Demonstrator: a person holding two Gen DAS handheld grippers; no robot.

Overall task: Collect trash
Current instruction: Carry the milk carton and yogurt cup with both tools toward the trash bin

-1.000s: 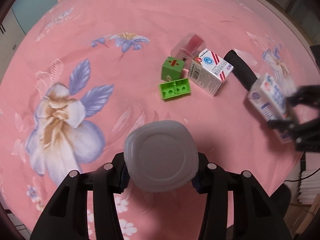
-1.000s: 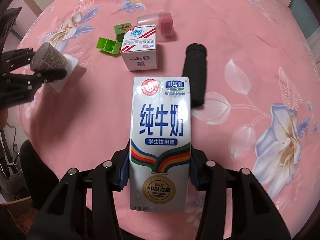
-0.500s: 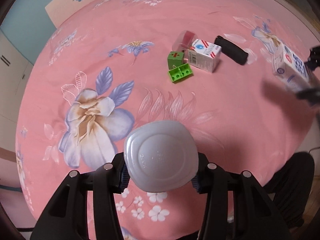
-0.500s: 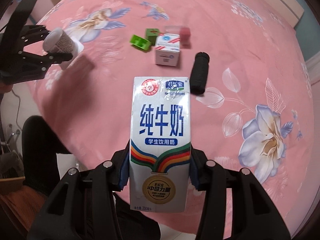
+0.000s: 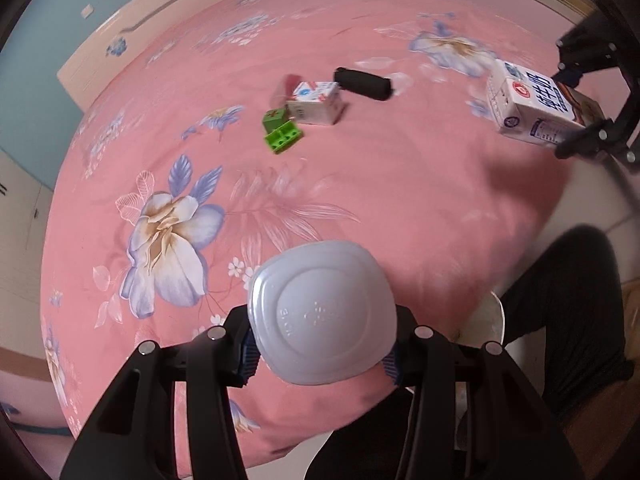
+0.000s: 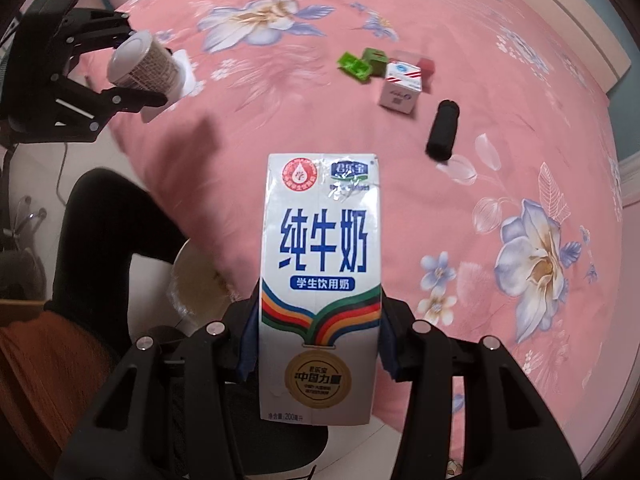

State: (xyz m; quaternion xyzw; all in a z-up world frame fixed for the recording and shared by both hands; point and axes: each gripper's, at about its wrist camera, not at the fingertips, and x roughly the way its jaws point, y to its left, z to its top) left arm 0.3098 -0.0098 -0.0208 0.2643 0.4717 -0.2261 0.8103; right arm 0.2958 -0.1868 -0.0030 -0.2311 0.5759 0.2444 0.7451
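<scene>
Below me: bed w/ pink floral sheet, big pale blooms near its left and right edges. Cream headboard along far edge, teal wall behind. Pale floor at near edge. Soft, even light.

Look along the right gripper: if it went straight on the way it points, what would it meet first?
Probably the pink flowered bedspread near its edge. The right gripper holds a milk carton, so the carton would land first; depth is unclear.
</scene>
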